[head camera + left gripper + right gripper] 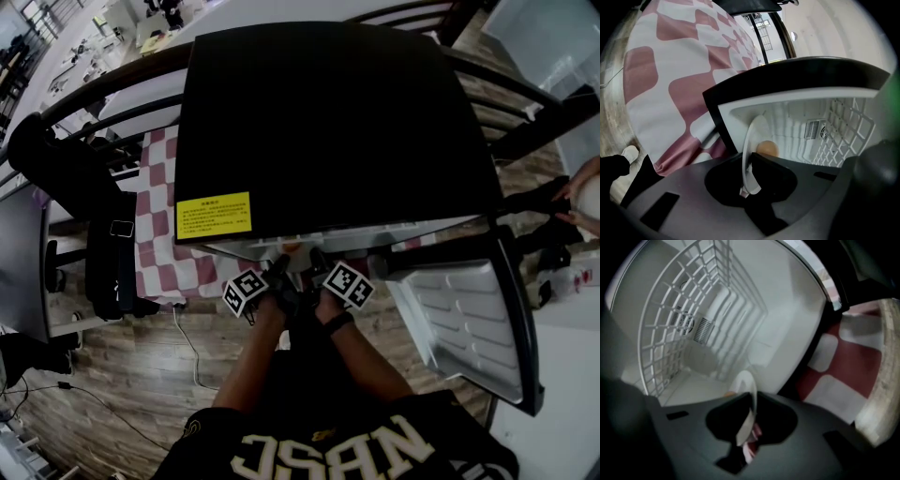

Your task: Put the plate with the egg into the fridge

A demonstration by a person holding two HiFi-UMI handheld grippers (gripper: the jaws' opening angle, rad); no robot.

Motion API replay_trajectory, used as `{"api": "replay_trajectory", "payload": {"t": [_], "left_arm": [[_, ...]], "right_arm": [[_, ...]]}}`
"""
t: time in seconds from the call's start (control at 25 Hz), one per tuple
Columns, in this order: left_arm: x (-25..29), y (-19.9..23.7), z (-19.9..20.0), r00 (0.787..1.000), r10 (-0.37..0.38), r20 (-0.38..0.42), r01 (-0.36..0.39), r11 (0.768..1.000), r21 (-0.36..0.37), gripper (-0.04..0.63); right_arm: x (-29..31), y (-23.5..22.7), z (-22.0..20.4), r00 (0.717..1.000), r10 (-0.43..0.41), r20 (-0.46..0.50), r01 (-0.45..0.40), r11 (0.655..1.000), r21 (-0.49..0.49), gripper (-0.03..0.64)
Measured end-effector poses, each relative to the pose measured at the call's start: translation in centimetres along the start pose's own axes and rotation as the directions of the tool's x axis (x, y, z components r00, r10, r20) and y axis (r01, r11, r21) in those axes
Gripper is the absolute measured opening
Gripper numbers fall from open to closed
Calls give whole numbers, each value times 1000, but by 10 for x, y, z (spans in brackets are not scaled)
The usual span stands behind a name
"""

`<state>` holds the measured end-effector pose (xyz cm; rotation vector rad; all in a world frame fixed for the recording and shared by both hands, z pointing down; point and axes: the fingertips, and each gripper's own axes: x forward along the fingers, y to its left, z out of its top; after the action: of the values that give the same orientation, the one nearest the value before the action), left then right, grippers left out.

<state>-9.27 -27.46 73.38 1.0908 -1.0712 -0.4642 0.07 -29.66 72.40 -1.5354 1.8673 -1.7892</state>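
place: lab-like workroom | cues: mini fridge on checked tablecloth, cluttered desks, loose cables, wood floor

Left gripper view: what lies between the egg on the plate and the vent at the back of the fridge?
Nothing stands there: between the egg and the vent shows only bare white fridge wall, in the left gripper view.

Wood-plank floor with a thin cable across it, draped red-and-white checked cloth, white desks far back, bright window.

Egg on plate at fridge opening, door rightward
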Motion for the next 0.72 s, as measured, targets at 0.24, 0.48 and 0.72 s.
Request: {"api": "replay_trajectory", "payload": {"t": [0.24,0.48,0.72], "left_arm": [[1,-6,-3,997,-35,-64,38,998,43,117],[-6,-6,-6,989,-99,-108,102,995,19,230],[-20,-9,-9,987,-115,-109,119,992,33,230]], "right_arm": [[-1,4,0,1000,-2,-7,1,995,-101,85],[-5,14,11,999,30,18,-26,986,-163,260],[-27,-1,11,999,8,33,-1,979,-204,299]]}}
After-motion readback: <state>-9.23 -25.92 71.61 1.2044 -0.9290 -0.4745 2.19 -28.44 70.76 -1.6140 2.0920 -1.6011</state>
